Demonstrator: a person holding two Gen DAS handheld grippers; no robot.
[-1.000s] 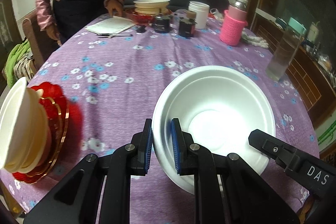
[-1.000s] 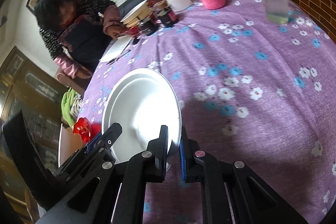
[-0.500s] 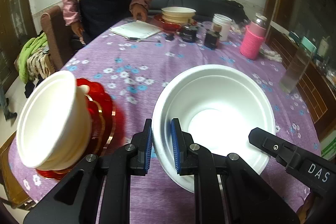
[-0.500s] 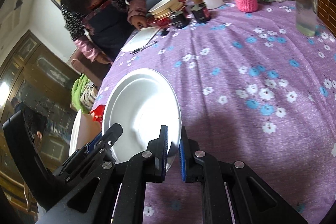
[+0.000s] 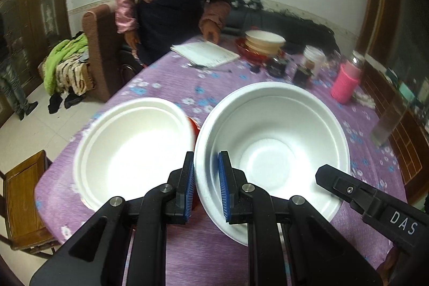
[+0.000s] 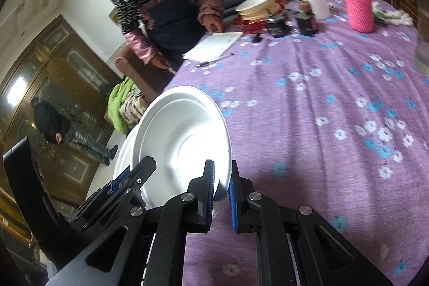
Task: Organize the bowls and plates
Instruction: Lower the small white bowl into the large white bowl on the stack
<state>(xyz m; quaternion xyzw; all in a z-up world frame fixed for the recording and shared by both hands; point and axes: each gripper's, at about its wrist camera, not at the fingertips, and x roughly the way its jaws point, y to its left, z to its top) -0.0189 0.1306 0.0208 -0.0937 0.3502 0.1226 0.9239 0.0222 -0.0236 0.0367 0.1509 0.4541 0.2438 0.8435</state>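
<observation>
Purple floral tablecloth (image 5: 166, 87) now carries a second white foam bowl (image 5: 134, 149), newly swung in just left of the left gripper (image 5: 206, 188); stacking looks imminent. Both grippers, right gripper (image 6: 221, 201) too, clench opposite rims of the carried bowl (image 5: 273, 149). "DAS" marks the right gripper's arm.

two white foam bowls (image 5: 270, 149) (image 5: 131, 152)

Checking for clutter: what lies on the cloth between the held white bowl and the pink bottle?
Only bare purple tablecloth between white bowl and pink bottle, per left wrist view.
</observation>
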